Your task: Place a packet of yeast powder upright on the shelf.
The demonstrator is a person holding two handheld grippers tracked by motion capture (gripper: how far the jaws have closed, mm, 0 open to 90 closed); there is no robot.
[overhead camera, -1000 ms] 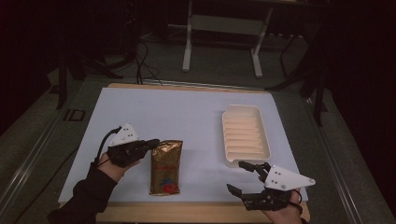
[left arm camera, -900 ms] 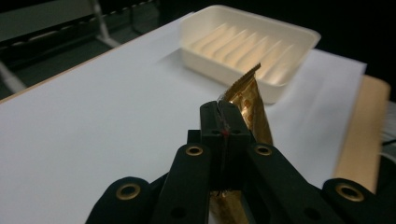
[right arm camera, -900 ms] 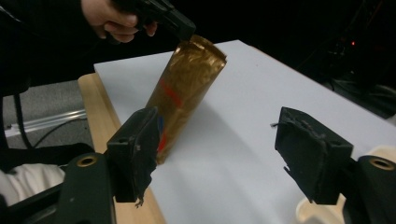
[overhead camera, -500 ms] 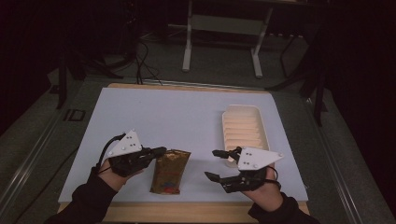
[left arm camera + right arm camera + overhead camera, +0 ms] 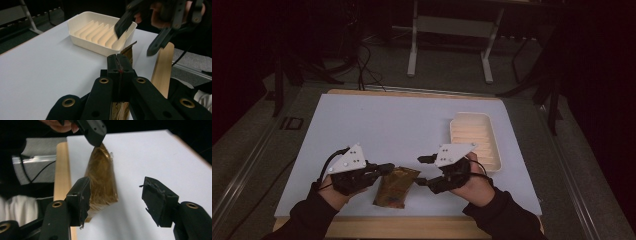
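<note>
There is one golden-brown foil packet (image 5: 395, 187), one cream ribbed tray (image 5: 475, 140), and two claws on the pale tabletop (image 5: 387, 125). The packet sits close to the near edge of the tabletop, about midway along it, with one end raised. The left claw (image 5: 387, 168) is clamped tight on the packet's top corner, its jaws pressed together with a sliver of foil between them, as the left gripper view (image 5: 119, 65) shows. The right claw (image 5: 422, 170) hovers just beside the packet's other side with its jaws apart; they have just been closing, and in the right gripper view (image 5: 117, 200) the packet (image 5: 102, 180) lies beyond and beside one jaw, which seems to be touching its edge or just short of it, with only bare tabletop between the pads. The tray stands near the right edge of the tabletop, well apart from the packet, with nothing lying in its ridged grooves.
</note>
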